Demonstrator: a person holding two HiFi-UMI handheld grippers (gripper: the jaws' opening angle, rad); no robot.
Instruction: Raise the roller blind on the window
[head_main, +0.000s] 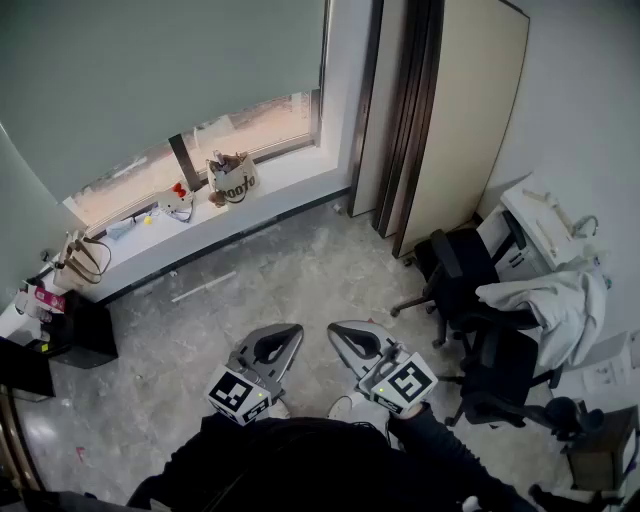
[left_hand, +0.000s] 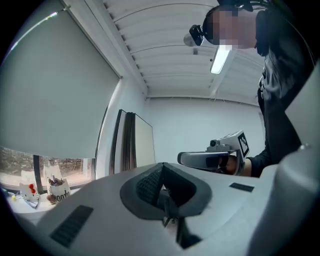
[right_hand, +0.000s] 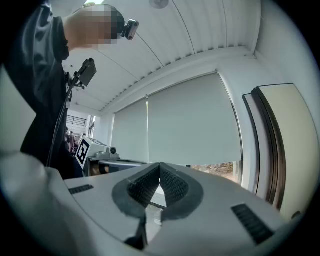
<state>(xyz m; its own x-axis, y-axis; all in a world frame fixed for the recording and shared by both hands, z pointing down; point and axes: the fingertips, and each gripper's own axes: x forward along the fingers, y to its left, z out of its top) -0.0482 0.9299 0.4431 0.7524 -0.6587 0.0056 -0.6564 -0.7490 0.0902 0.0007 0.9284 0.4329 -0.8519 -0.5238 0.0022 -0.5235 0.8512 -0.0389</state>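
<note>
A grey roller blind (head_main: 160, 80) hangs low over the window (head_main: 262, 128), leaving only a strip of glass above the sill. In the left gripper view the blind (left_hand: 55, 95) fills the left side; in the right gripper view the blind (right_hand: 192, 125) spans the middle. My left gripper (head_main: 287, 333) and right gripper (head_main: 340, 332) are held level, side by side, well back from the window above the floor. Both are shut with nothing between the pads, as the left gripper (left_hand: 162, 169) and the right gripper (right_hand: 160, 169) show in their own views. Neither touches the blind.
On the window sill (head_main: 280, 185) stand a white bag (head_main: 232, 180) and a small toy (head_main: 177, 200). Tall panels (head_main: 465, 120) lean at the right of the window. Black office chairs (head_main: 465, 275) with a pale cloth (head_main: 545, 300) crowd the right; a dark cabinet (head_main: 70, 330) sits at the left.
</note>
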